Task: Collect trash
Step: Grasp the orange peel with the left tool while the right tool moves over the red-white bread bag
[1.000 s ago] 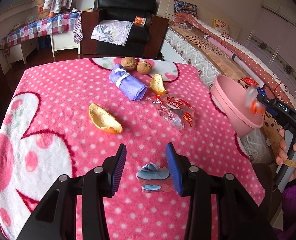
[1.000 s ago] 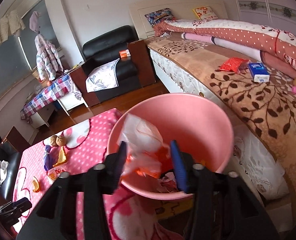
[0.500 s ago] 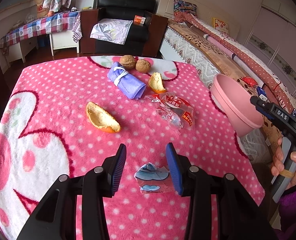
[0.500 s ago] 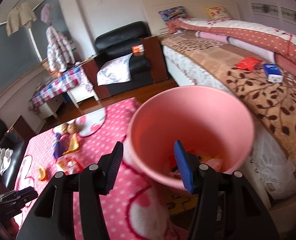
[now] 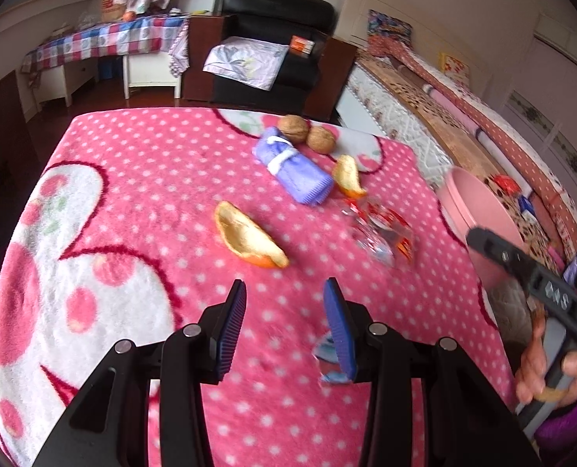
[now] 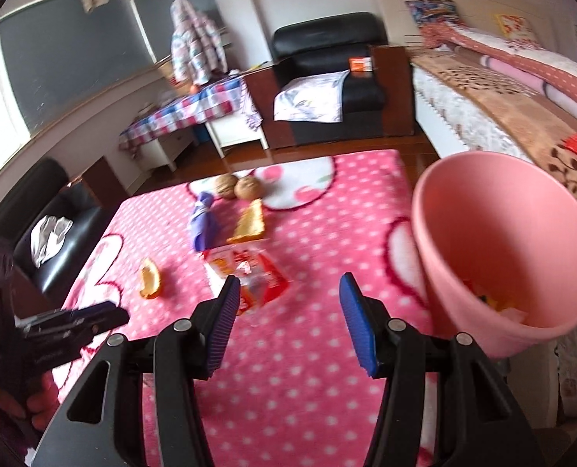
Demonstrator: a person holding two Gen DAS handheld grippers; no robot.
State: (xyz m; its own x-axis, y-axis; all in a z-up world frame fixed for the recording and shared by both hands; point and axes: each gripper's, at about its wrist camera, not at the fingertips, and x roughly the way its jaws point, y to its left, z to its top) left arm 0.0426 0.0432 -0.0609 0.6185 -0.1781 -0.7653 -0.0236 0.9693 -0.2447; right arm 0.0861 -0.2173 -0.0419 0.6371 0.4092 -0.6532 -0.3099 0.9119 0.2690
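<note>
My left gripper [image 5: 284,311] hangs over the pink polka-dot fleece blanket [image 5: 140,179], its blue-padded jaws spread with nothing between them. A small crumpled blue-and-white wrapper [image 5: 329,362] lies just under the right-hand pad, at about five o'clock from the gap; whether pad and wrapper touch I cannot tell. At twelve o'clock lies a large curved orange peel [image 5: 249,239], and at one o'clock a clear crinkled red-printed plastic packet [image 5: 382,233]. Further out lie a smaller orange peel piece [image 5: 349,177], a rolled lilac cloth [image 5: 292,165] and two brown walnuts [image 5: 306,134].

My right gripper [image 6: 286,319] is likewise spread and empty above the blanket, with the red-printed packet at eleven o'clock. The round pink plastic bin [image 6: 495,241] stands at two o'clock off the blanket's edge, scraps visible at its bottom.
</note>
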